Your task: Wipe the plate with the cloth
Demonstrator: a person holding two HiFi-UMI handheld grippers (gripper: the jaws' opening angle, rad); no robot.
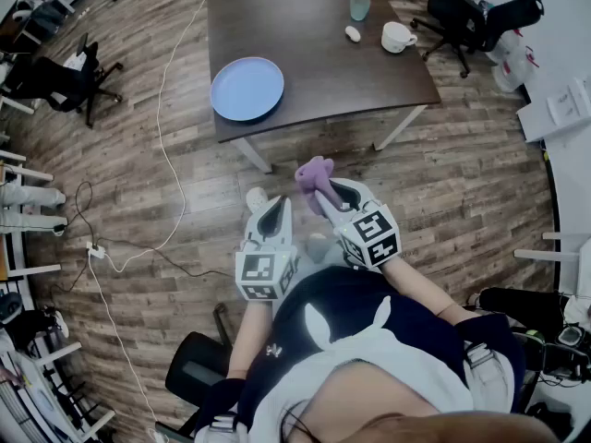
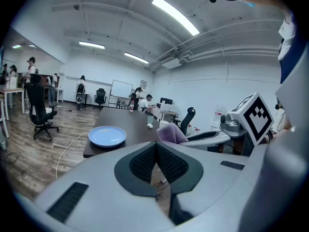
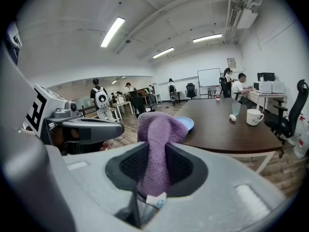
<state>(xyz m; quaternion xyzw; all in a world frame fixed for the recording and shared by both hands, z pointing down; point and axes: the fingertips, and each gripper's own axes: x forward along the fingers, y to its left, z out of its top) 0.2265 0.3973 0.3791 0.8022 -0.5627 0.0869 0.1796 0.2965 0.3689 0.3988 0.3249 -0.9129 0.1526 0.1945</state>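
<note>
Right now the blue plate [image 1: 247, 89] lies near the table's [image 1: 314, 44] closest left corner, well apart from you. Your right gripper [image 1: 323, 195] points toward the table, clamping the purple cloth [image 1: 314, 173]. Your left gripper [image 1: 270, 212] is held beside it, jaws closed together with nothing between them.

— what is the person wearing?
— a dark navy top [image 1: 346, 307] with a white hood-like panel, showing two white ear shapes (rabbit-like).
— and the tools?
— the left gripper [image 1: 269, 207] and right gripper [image 1: 323, 197] are showing pale grey shells, black ribbed pads [image 2: 140, 162] and white cubes [image 1: 263, 276] carrying black square markers.
</note>
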